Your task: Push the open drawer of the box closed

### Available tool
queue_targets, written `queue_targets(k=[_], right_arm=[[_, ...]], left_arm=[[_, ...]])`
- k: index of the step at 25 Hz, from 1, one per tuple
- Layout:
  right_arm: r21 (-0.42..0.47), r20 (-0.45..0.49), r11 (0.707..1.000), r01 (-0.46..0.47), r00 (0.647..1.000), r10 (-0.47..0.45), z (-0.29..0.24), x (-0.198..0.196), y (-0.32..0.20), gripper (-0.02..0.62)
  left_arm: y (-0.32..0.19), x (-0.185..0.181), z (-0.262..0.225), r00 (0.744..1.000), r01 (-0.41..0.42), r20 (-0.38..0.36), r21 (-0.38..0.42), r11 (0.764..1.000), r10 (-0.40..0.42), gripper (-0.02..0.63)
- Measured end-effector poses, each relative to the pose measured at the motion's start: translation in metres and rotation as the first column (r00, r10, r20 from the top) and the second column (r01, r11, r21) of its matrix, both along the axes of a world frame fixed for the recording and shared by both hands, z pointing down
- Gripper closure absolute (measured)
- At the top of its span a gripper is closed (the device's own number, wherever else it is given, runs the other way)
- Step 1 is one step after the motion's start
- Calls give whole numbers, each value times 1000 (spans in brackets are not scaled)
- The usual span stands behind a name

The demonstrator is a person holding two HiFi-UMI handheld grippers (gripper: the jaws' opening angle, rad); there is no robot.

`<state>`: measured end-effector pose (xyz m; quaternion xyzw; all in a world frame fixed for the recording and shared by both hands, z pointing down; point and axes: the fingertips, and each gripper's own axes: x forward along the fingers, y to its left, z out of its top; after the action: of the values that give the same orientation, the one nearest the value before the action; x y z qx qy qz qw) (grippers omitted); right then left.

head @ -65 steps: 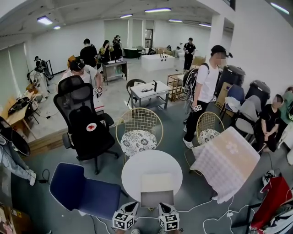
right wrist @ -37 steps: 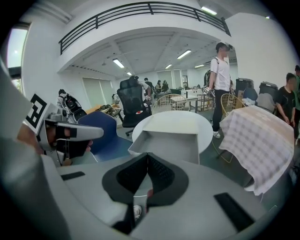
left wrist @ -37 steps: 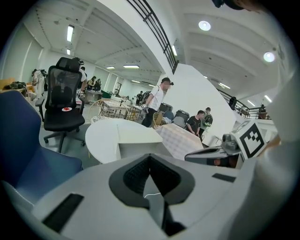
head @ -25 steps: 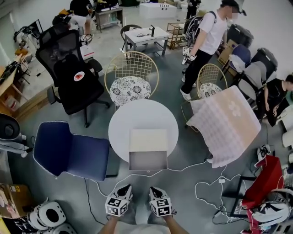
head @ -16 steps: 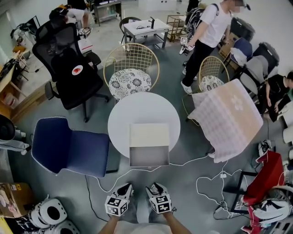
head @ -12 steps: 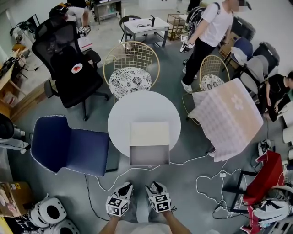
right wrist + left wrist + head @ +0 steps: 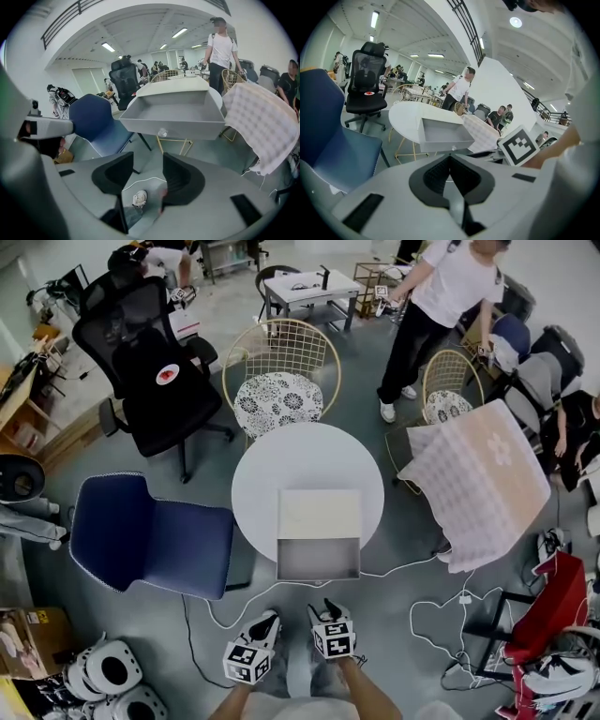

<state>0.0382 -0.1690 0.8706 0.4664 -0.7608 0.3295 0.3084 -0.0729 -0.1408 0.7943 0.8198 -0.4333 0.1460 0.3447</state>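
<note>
Two hand-held grippers hover short of a round white table [image 7: 281,465], where the box [image 7: 319,513] sits with its grey drawer [image 7: 318,558] pulled out toward them. The left gripper [image 7: 269,620] has its jaws pressed together with nothing in them. The drawer lies ahead of it and a little to its right, and a blue chair [image 7: 150,540] stands off to its left. The right gripper [image 7: 328,607] has just been opening its jaws, which stand wide apart with only floor showing between them. It faces the drawer front straight ahead, and the small clear knob [image 7: 162,132] sits beyond its fingertips, untouched.
</note>
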Motion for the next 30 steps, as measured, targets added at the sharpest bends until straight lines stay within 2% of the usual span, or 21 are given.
queue_targets(k=[11, 13, 19, 30], right_arm=[[-23, -40, 1000, -16, 999, 15, 22, -3, -45, 400], [-9, -59, 999, -31, 998, 31, 22, -2, -52, 451], [-6, -87, 999, -44, 995, 44, 21, 5, -57, 518], [-3, -80, 999, -50, 996, 50, 9, 0, -58, 523]], left_arm=[[0, -12, 2, 1000, 12, 25, -17, 1000, -12, 597], [1, -13, 2, 1000, 15, 24, -18, 1000, -14, 597], [4, -16, 6, 999, 16, 28, -28, 999, -16, 597], [1, -10, 3, 1000, 11, 19, -24, 1000, -10, 597]])
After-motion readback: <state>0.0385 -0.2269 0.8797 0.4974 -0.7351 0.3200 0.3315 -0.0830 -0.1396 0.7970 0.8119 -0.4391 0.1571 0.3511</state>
